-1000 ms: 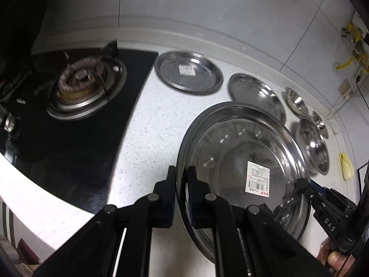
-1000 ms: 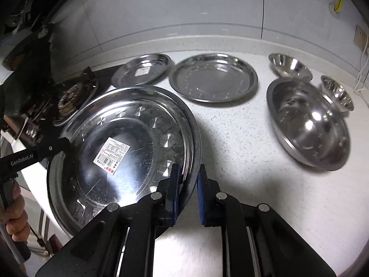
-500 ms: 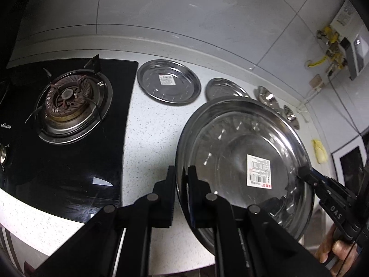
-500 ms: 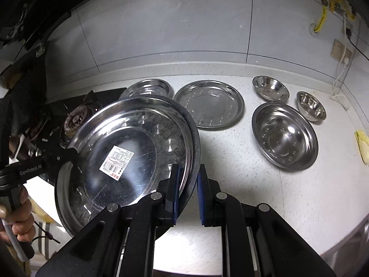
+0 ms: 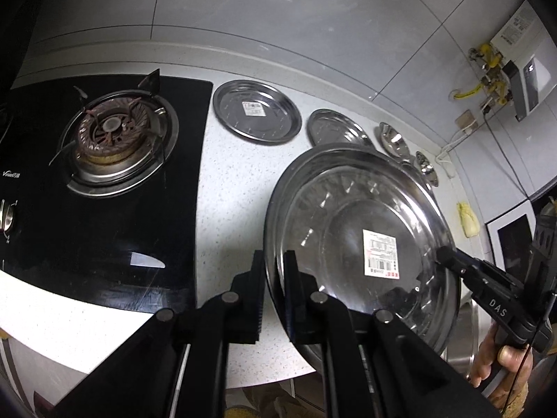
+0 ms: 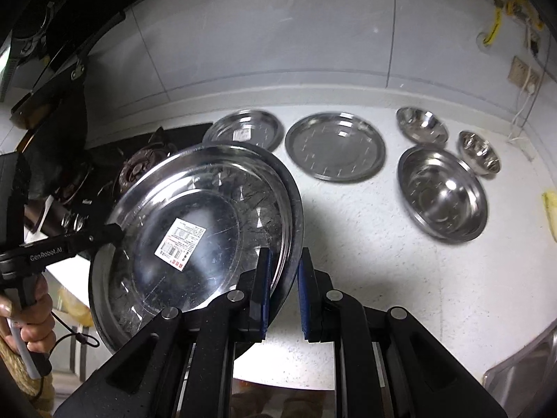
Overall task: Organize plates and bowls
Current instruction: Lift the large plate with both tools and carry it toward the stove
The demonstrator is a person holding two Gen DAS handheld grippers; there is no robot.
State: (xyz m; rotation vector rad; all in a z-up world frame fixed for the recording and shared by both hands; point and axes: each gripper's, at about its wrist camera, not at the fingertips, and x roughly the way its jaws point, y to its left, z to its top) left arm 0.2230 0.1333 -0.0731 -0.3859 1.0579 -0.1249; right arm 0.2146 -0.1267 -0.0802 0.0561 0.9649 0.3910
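A large steel plate with a barcode sticker (image 5: 351, 237) (image 6: 195, 230) is held in the air above the counter's front edge. My left gripper (image 5: 275, 261) is shut on its left rim. My right gripper (image 6: 283, 261) is shut on its right rim; it also shows in the left wrist view (image 5: 444, 256). On the counter lie a small plate with a sticker (image 5: 256, 111) (image 6: 243, 129), a plain medium plate (image 6: 334, 146) (image 5: 336, 129), a large bowl (image 6: 442, 195) and two small bowls (image 6: 421, 125) (image 6: 478, 151).
A black gas hob (image 5: 111, 139) with one burner fills the counter's left part. A yellow cloth (image 5: 468, 219) lies at the far right. A steel sink (image 6: 522, 376) is at the right front. The tiled wall (image 6: 278, 35) backs the counter.
Both grippers have lifted the large plate higher and pulled it back from the counter; the plates and bowls on the counter look smaller and farther away.
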